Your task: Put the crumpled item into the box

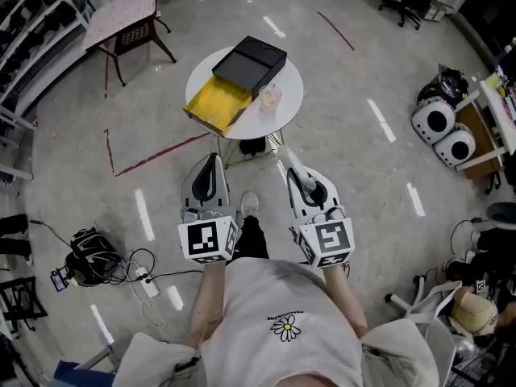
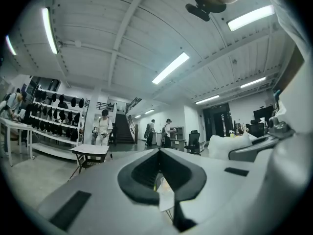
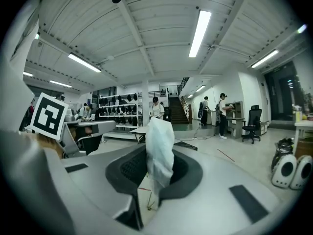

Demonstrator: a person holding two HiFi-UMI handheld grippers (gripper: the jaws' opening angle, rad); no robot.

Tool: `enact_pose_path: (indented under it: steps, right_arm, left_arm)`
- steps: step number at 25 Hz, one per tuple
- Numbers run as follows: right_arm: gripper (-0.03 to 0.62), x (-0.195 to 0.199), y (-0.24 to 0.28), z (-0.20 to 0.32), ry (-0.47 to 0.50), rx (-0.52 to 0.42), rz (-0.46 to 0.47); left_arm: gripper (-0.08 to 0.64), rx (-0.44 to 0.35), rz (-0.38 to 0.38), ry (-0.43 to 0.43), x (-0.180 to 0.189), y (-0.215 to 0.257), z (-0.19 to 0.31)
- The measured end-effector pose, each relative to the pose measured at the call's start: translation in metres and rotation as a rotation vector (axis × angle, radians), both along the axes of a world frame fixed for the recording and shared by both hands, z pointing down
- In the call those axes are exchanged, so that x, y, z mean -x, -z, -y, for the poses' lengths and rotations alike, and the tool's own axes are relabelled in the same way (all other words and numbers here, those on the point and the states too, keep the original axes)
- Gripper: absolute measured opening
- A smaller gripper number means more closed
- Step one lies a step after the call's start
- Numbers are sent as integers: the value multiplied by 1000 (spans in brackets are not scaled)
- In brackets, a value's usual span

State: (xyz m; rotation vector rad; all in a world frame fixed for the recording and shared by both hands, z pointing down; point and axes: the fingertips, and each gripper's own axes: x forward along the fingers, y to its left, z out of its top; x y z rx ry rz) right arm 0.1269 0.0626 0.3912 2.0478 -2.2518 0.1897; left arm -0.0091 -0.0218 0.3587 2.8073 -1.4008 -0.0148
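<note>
You wear a white T-shirt point(image 1: 282, 297) with a small daisy print point(image 1: 285, 326) at lower centre, black trousers point(image 1: 251, 240) and a white shoe point(image 1: 250, 206). Your left gripper point(image 1: 211, 158) and right gripper point(image 1: 284, 152) are pale grey shells with black pads, each carrying a black-and-white marker cube point(image 1: 208, 240).

A round white bench point(image 1: 270, 123) stands just ahead of the left claw point(image 1: 211, 160) and the right claw point(image 1: 284, 151), with a clear cup point(image 1: 270, 97) on it. Far beyond the left claw is a folding table with a patterned top point(image 1: 125, 14). On the floor, left of that claw, lie a black bag point(image 1: 90, 255) and a power strip point(image 1: 143, 279) with cables. Red tape lines point(image 1: 161, 156) run near it. Well right of the right claw sit two white rounded devices point(image 1: 435, 119)
</note>
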Motion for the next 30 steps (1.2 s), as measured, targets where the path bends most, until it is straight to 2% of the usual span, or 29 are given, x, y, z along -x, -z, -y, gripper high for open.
enact_pose_path:
  steps: [7, 12, 23, 30]
  right_arm:
    - [55, -13, 26, 146, -4, -27, -14]
    - [55, -13, 34, 214, 3, -43, -17]
    - [55, -20, 28, 278, 48, -35, -34]
    - [55, -18, 17, 299, 109, -14, -27]
  left_arm:
    - [2, -21, -2, 22, 3, 12, 138]
    - [2, -14, 4, 43, 8, 15, 197]
    - [2, -2, -21, 136, 11, 13, 252]
    - [2, -22, -24, 201, 18, 19, 274]
